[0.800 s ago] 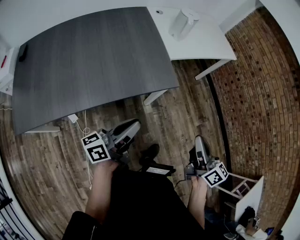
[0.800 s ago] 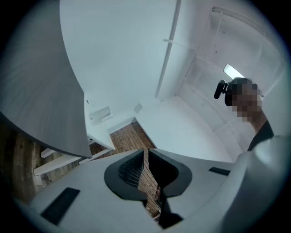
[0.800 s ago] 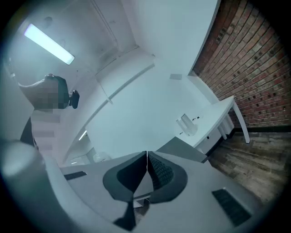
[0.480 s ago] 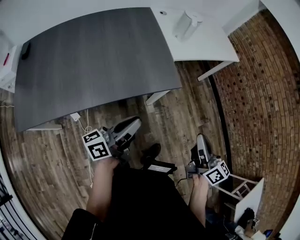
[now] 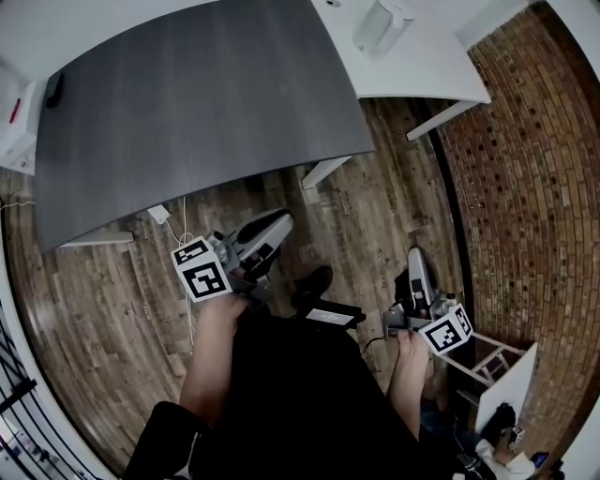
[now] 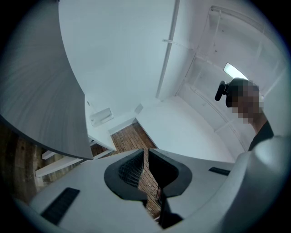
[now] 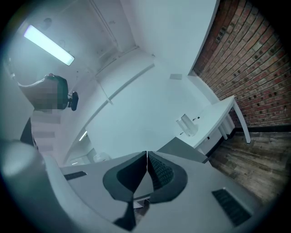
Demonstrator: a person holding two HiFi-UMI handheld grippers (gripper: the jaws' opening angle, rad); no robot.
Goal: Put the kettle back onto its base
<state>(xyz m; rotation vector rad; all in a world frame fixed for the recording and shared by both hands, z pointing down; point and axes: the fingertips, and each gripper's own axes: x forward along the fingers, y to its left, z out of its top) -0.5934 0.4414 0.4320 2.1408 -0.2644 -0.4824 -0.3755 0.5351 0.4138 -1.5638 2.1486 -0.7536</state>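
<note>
A white kettle [image 5: 380, 24] stands on a white table [image 5: 427, 75] at the top right of the head view, far from both grippers. It also shows small in the right gripper view [image 7: 186, 124] and in the left gripper view [image 6: 101, 116]. I cannot make out its base. My left gripper [image 5: 279, 225] is held over the wooden floor, short of a dark grey table [image 5: 187, 103], with its jaws shut on nothing [image 6: 146, 151]. Over the floor near a brick wall, my right gripper [image 5: 416, 255] is also shut and holds nothing [image 7: 147, 154].
The brick wall [image 5: 534, 187] runs down the right side. A white cable and plug [image 5: 159, 214] lie on the floor under the grey table's edge. A black object [image 5: 54, 89] sits at that table's left end. A white frame [image 5: 487, 361] stands low right.
The tables and the kettle have slid up and to the right in the head view as the person walks nearer. Both grippers stay shut and keep their places beside the body.
</note>
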